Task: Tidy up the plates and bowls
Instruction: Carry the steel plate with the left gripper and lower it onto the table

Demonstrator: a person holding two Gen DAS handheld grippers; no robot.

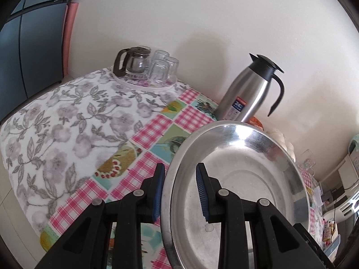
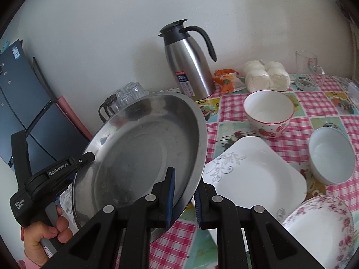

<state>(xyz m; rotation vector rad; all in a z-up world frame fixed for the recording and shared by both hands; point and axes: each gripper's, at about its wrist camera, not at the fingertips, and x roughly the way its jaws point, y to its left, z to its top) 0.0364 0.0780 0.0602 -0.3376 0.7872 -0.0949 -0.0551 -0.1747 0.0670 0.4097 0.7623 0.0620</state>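
Note:
A large round steel plate [image 1: 246, 179] hangs tilted above the table, held at two sides. My left gripper [image 1: 180, 192] is shut on its left rim, one pad outside and one inside the dish. In the right wrist view the same steel plate [image 2: 145, 152] fills the left half, and my right gripper [image 2: 184, 199] is shut on its near rim. The left gripper [image 2: 87, 157] shows there at the plate's far edge, with a hand [image 2: 44, 235] on its handle. On the checked tablecloth lie a white square plate [image 2: 253, 174], a strawberry-patterned bowl [image 2: 268, 112], a pale blue bowl [image 2: 329, 154] and a floral bowl [image 2: 323, 231].
A steel thermos jug [image 2: 190, 67] stands at the wall behind the plate. A round tray with a glass teapot and upturned glasses [image 1: 145, 71] sits at the table's far left corner. Wrapped white rolls [image 2: 267, 76] and a glass mug [image 2: 309, 67] stand at the back right.

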